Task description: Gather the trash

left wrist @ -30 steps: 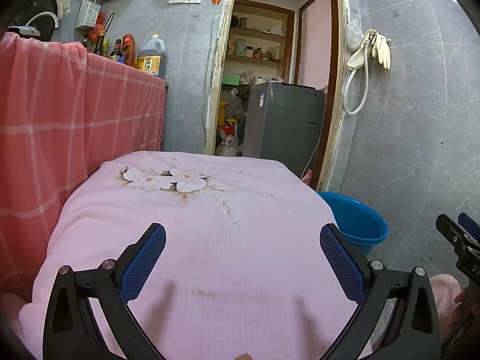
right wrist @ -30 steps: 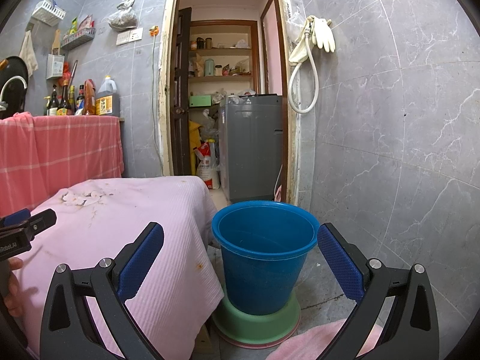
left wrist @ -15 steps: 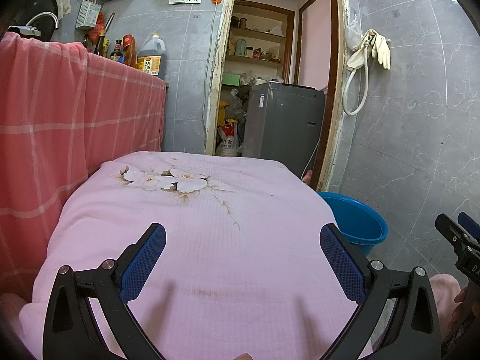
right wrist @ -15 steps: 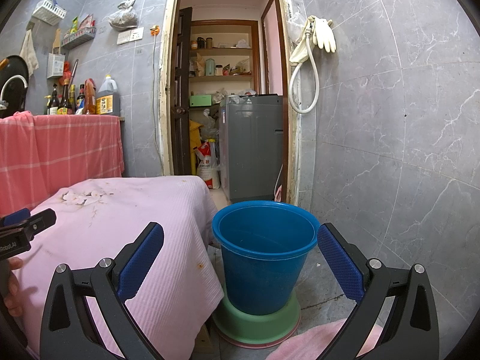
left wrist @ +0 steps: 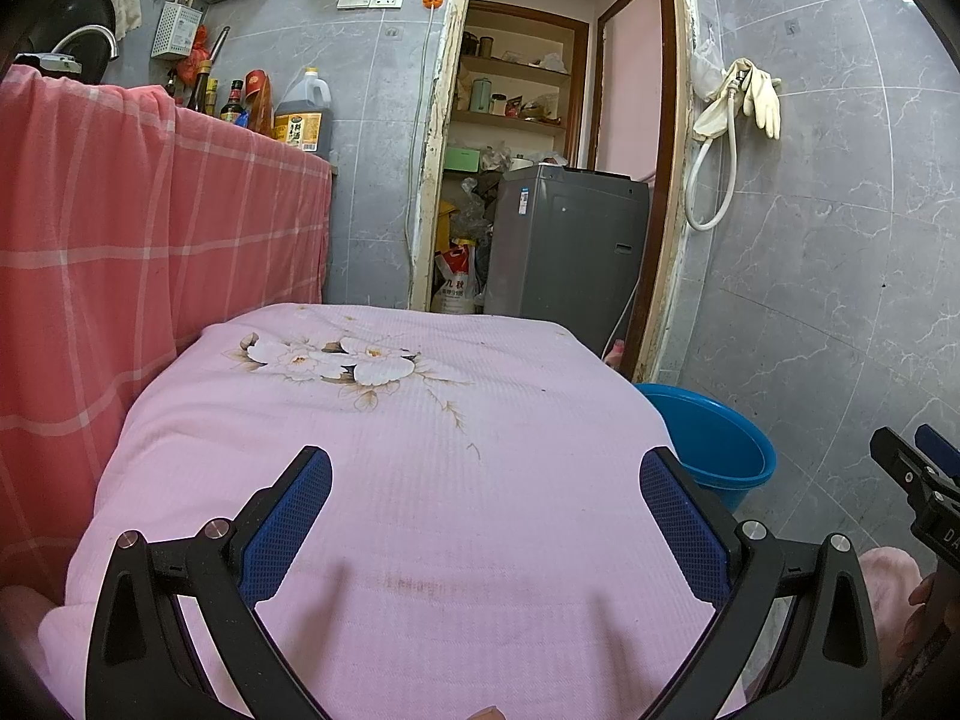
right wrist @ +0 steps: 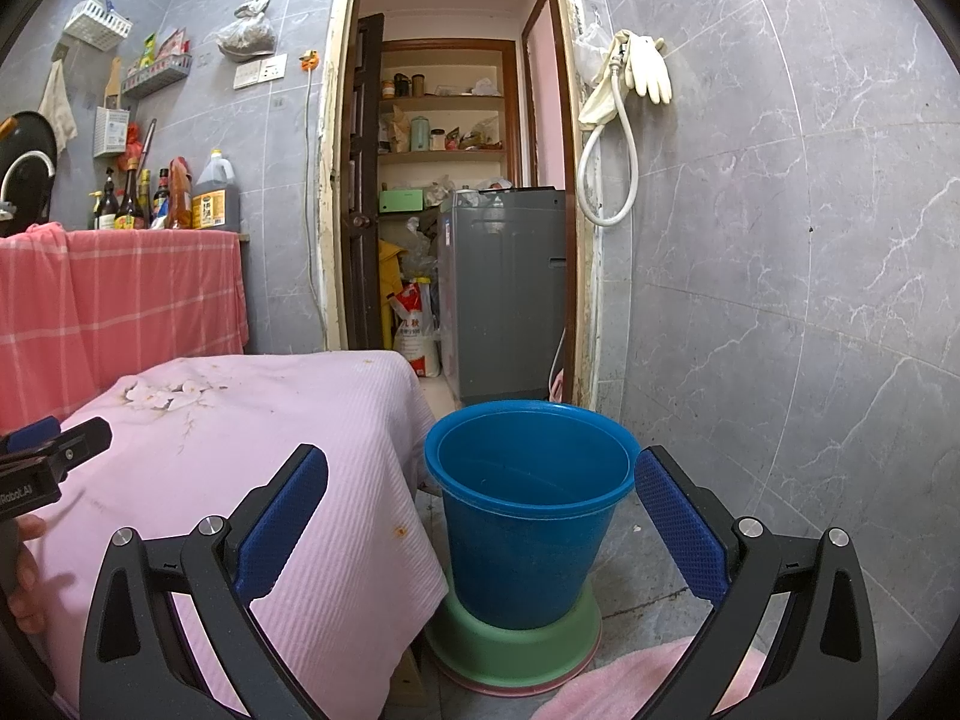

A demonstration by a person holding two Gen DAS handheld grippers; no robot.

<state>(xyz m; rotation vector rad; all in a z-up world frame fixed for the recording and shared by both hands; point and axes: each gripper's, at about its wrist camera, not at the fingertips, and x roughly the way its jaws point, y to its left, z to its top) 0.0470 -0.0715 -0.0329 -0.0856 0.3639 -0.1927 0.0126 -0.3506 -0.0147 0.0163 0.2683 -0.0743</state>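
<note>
A low table under a pink flowered cloth (left wrist: 456,480) fills the left wrist view; I see no loose trash on it, only small stains. My left gripper (left wrist: 485,516) hovers over its near part, open, nothing between the blue pads. A blue bucket (right wrist: 528,504) stands on a green basin (right wrist: 510,648) on the floor just right of the table; its rim (left wrist: 720,438) also shows in the left wrist view. My right gripper (right wrist: 480,516) is open in front of the bucket, holding nothing. Each gripper's tip appears at the edge of the other's view.
A counter draped in red checked cloth (left wrist: 120,228) rises left of the table, with bottles (left wrist: 300,114) on top. Behind is a doorway with a grey washing machine (left wrist: 564,252) and shelves. A grey tiled wall (right wrist: 780,300) with a hose and gloves closes the right side.
</note>
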